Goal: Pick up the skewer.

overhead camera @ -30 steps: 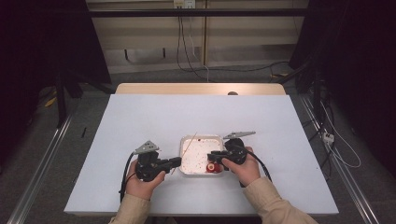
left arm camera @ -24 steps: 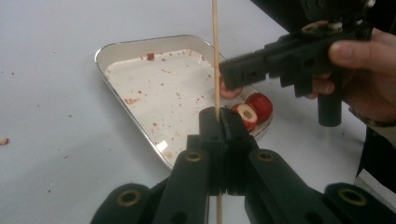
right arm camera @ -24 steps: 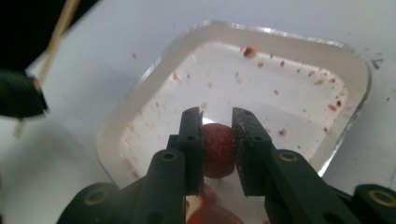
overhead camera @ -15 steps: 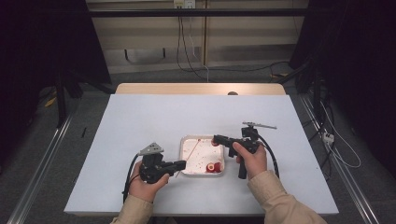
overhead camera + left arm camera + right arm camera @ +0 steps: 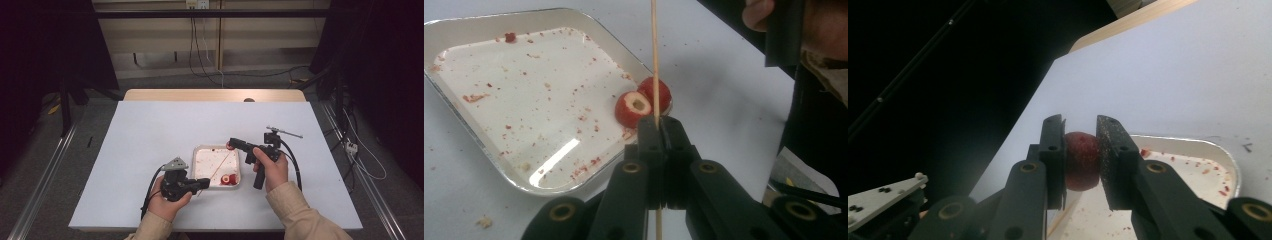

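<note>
Nearest the person, the left claw (image 5: 204, 183) sits low over the front of the white bench (image 5: 150, 135), its black jaws shut tight on a thin wooden skewer (image 5: 654, 60); in the left gripper view the skewer runs straight up from between the pressed jaws and out of the top of the picture; in the high view it slants across the tray toward the tray's far right corner. Just beyond the left claw's tips lies the shallow white tray (image 5: 200, 172), its floor flecked with red crumbs and smears; two red fruit pieces (image 5: 641, 102) rest touching each other at the tray's near right corner, one turned so its pale cored middle faces the camera, the skewer passing just in front of the other. A few crumbs lie on the bench beside the tray's front rim. Farther off, at the tray's far right corner, the right claw (image 5: 231, 144) is held above the rim, pointing left across the bench; its jaws are closed on a dark red round fruit (image 5: 1081, 160), both pads pressed against its sides, the fruit clear of the tray below it. Beyond that the bench lies bare to its wooden far edge (image 5: 215, 95); cables (image 5: 200, 55) hang against the wall behind.
</note>
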`<state>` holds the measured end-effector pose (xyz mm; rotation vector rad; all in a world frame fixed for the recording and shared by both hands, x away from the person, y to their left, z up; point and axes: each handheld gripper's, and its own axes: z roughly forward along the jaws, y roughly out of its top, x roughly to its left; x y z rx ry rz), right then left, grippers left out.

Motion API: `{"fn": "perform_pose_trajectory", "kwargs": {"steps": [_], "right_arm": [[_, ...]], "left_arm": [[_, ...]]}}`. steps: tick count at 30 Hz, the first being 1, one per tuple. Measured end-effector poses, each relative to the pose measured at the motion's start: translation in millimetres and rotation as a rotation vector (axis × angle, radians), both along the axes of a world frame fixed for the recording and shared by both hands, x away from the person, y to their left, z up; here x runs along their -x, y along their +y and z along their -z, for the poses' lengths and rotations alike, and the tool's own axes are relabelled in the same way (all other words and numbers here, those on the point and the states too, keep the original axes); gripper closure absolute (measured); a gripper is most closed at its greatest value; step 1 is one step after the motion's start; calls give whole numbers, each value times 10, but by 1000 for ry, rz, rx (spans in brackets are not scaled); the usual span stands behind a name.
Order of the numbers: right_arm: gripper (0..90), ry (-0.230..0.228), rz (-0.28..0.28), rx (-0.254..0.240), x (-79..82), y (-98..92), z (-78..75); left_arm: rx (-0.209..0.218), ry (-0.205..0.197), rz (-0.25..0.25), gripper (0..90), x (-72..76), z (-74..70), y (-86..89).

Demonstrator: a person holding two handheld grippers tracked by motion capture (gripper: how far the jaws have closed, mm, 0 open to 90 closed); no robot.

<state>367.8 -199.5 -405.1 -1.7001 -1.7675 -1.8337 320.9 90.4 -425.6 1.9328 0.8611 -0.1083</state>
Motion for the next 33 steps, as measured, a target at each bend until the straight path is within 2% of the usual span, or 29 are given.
{"fn": "perform_pose_trajectory", "kwargs": {"steps": [12,20,23,27,33], "right_arm": [[746,-1,-13,-8,16,26,0],[745,3,-7,-51,25,51,9],[744,13,2,-66,32,47,27],[742,30,19,-101,45,31,66],[741,27,22,-103,54,28,75]], "left_arm": [[17,-15,-25,892,3,-14,21],[41,-25,-45,892,10,-11,11],[39,-20,-51,893,22,0,-11],[50,-32,-69,893,22,-2,-10],[65,-40,-81,893,29,-12,-10]]}}
